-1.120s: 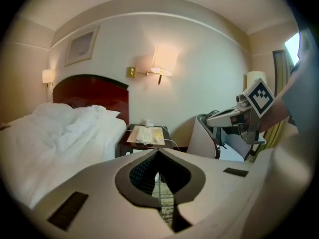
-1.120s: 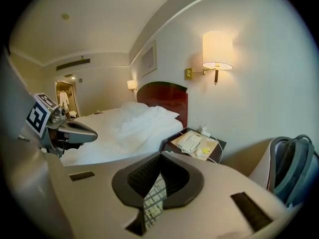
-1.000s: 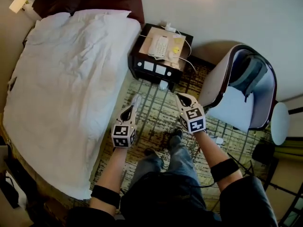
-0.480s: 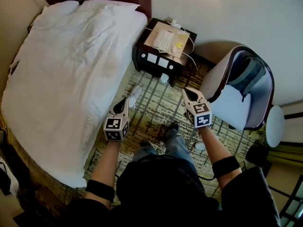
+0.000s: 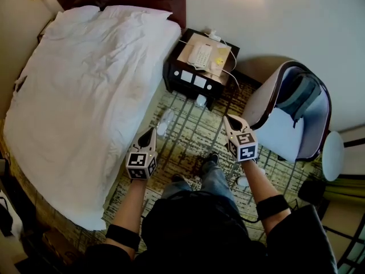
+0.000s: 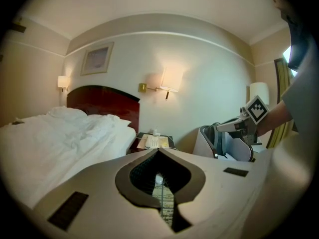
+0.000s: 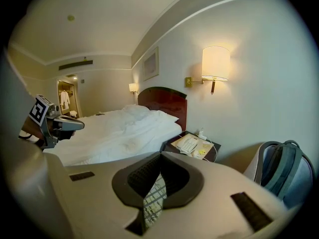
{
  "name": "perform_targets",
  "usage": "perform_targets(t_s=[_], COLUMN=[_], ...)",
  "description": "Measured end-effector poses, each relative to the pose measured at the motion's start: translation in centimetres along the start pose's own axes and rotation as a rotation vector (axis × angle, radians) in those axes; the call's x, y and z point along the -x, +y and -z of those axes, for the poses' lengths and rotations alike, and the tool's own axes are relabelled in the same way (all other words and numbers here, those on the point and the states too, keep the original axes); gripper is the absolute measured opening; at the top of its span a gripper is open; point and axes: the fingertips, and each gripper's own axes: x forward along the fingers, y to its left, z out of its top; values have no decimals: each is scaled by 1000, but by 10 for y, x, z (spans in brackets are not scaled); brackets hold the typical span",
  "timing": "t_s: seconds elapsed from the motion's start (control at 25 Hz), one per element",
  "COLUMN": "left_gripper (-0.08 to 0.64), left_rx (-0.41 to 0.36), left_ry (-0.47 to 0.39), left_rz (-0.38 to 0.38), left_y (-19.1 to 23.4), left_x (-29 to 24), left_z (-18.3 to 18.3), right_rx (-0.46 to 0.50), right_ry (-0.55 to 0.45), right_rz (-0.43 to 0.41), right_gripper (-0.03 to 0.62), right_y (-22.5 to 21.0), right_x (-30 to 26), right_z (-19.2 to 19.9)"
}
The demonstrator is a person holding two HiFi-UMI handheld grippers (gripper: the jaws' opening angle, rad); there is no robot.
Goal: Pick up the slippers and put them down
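Nearest the camera, the person stands on the patterned carpet (image 5: 188,138) with two dark shoes (image 5: 210,160) showing below the knees. Both forearms reach forward, each with one gripper. The left gripper (image 5: 151,133) and the right gripper (image 5: 228,121) are side by side but well apart, and both point toward the head of the room. Each gripper's own view shows its two jaws pressed together at the tips with nothing pinched between them. Only carpet shows through the gaps behind the tips. One white slipper (image 5: 165,122) lies flat on the carpet beside the edge of the bed, just ahead of the left gripper's tip and untouched by it. It also shows as a pale spot through that gripper's gap. A second small white thing (image 5: 199,100) lies at the foot of the nightstand (image 5: 193,82), and a third (image 5: 244,181) lies by the right forearm. Both are too small to tell whether either is a slipper. The single dark nightstand carries one white telephone (image 5: 199,55). To its left is one bed (image 5: 85,96) with white, rumpled covers and a dark red headboard (image 6: 102,99). To its right is one armchair (image 5: 268,104) with one grey backpack (image 5: 302,93) on its seat. On the far wall hang two lit lamps, one (image 6: 169,78) above the nightstand and one (image 6: 62,81) beyond the headboard. One framed picture (image 6: 97,59) hangs between them.
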Motion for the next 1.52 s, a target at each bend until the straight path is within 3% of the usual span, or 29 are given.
perform_targets(t_s=[0.76,1.28,1.52], left_gripper=[0,0,0], left_rx=[-41,-70,-66], left_ry=[65,143,171], left_rz=[62,101,78], left_y=[23,29,42], left_x=[23,-75,-122], left_z=[40,42,56], right_rx=[-94,-122,-144], right_ry=[2,26,34], right_rz=[60,31,-3], right_gripper=[0,0,0], right_y=[35,-1,-10], right_x=[5,-75,-124], right_z=[35,31,33])
